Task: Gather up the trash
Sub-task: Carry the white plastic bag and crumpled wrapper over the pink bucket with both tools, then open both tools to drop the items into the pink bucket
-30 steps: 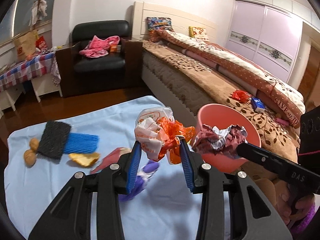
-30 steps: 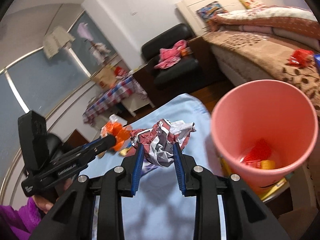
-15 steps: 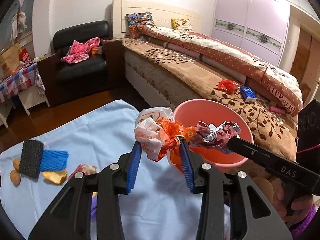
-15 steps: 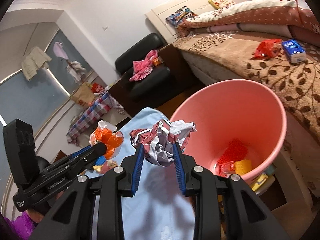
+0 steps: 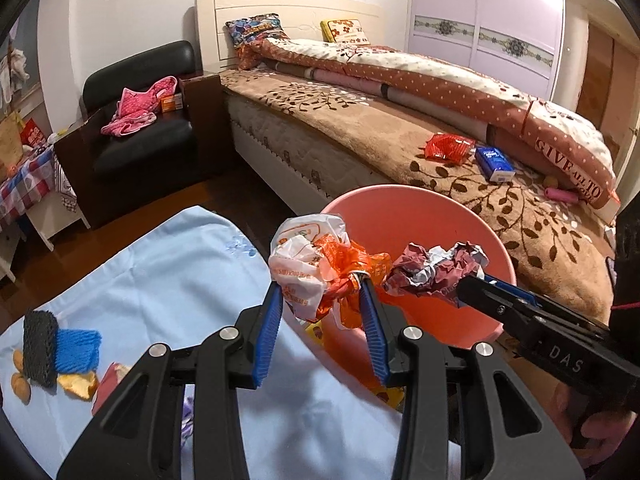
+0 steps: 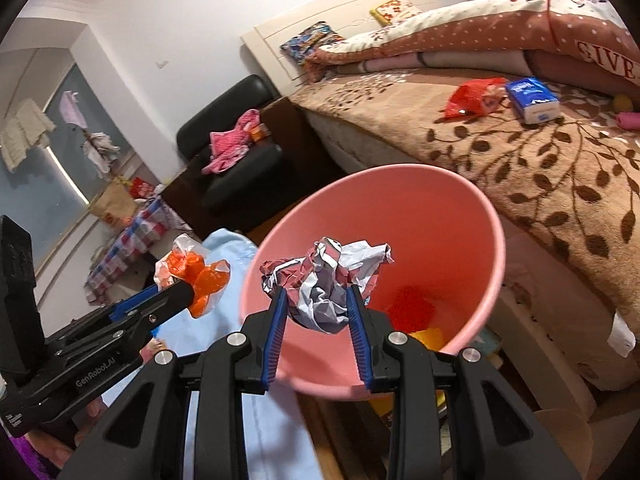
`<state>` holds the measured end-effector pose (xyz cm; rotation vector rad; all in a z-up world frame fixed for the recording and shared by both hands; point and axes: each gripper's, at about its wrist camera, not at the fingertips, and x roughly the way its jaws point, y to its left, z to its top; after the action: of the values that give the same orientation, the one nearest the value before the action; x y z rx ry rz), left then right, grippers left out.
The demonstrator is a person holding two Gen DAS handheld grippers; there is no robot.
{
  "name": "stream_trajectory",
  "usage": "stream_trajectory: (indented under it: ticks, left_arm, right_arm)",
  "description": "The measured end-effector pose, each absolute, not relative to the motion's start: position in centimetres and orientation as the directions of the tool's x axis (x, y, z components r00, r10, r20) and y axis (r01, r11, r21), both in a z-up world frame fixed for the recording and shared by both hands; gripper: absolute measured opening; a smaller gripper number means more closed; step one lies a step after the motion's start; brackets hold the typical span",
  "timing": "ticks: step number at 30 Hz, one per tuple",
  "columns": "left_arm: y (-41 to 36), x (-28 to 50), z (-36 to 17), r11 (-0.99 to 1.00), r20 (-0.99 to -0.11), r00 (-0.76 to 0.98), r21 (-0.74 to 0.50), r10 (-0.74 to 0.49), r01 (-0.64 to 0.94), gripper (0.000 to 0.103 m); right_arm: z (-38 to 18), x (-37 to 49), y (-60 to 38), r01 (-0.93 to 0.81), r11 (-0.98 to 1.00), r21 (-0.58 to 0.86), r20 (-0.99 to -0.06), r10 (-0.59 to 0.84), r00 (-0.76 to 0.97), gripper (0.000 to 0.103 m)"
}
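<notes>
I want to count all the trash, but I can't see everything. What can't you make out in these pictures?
- Bin bottom, right wrist view: the paper ball in the right gripper hides part of it; red and yellow bits are blurred.
- Scraps on the blue cloth, left wrist view: the left gripper covers some; the rest are too small to name.
- Under the bin, both views: yellow packets mostly hidden.

I've carried both loads across from over the blue cloth (image 5: 168,280) toward the pink bin (image 6: 472,240). The crumpled paper wad (image 6: 328,280) in my right gripper (image 6: 318,312) now hangs over the bin's mouth, and the orange-and-white bag (image 5: 320,268) in my left gripper (image 5: 322,316) has reached its rim.
</notes>
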<state>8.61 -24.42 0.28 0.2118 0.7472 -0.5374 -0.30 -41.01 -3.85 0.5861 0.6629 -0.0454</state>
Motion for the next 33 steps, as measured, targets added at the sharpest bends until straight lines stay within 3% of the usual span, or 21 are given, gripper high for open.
stream_trajectory:
  ticks: [33]
  left_arm:
    - [-28.0,9.8,-2.1,0.821,-0.744,0.552,0.008,-0.377,0.571,0.044]
  right_arm:
    - [-5.8,-0.3,-42.2,0.306,0.816,0.491,-0.622,0.082,0.779,0.035]
